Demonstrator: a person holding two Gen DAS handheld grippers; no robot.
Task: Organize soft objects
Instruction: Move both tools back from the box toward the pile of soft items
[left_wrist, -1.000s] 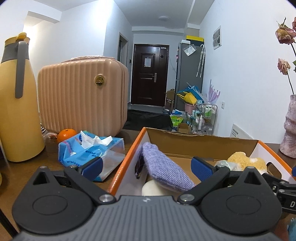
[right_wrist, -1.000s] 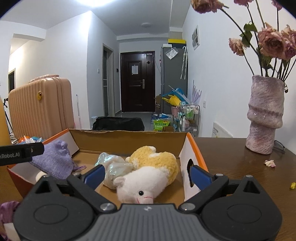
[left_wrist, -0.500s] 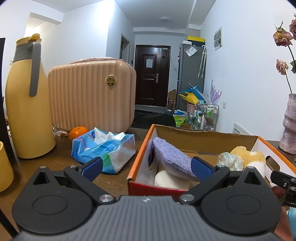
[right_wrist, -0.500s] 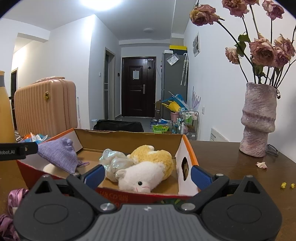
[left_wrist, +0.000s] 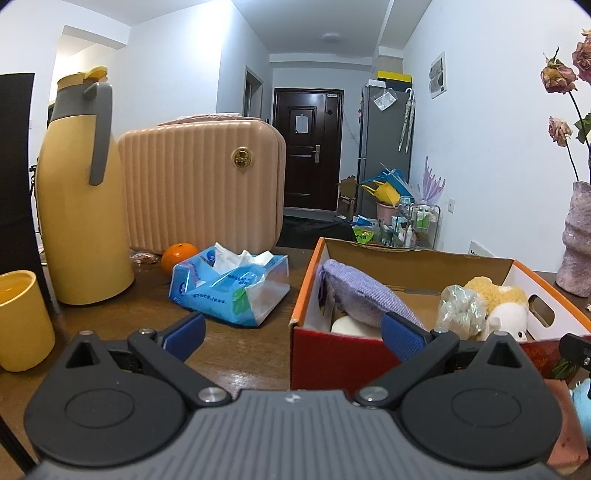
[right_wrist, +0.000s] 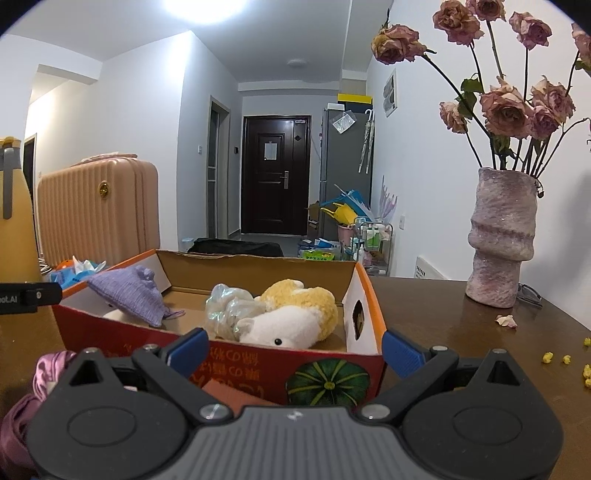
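Both grippers have drawn back from the cardboard box (left_wrist: 369, 254), so its red front wall now shows in each wrist view where a second ago only the inside was seen. The left gripper (left_wrist: 293, 328) is spread wide and holds nothing; its right finger (left_wrist: 402, 334) overlaps the box's front wall in the view. The right gripper (right_wrist: 293, 349) is also wide and empty, in front of the box (right_wrist: 258, 365).

Inside the box lie a purple knit pouch (left_wrist: 365, 295), a crinkled plastic bag (left_wrist: 458, 304) and a yellow-and-white plush toy (right_wrist: 295, 317). A purple satin cloth (right_wrist: 44, 373) lies on the bench outside the box, near its front left corner.

Left of the box are a tissue pack (left_wrist: 229, 284), an orange (left_wrist: 179, 254), a pink suitcase (left_wrist: 199, 188), a yellow jug (left_wrist: 79, 199) and a yellow cup (left_wrist: 20, 317). Toward the bench's right edge stands a vase (right_wrist: 500, 236) of dried roses, with petals and yellow crumbs (right_wrist: 546, 356) near it.
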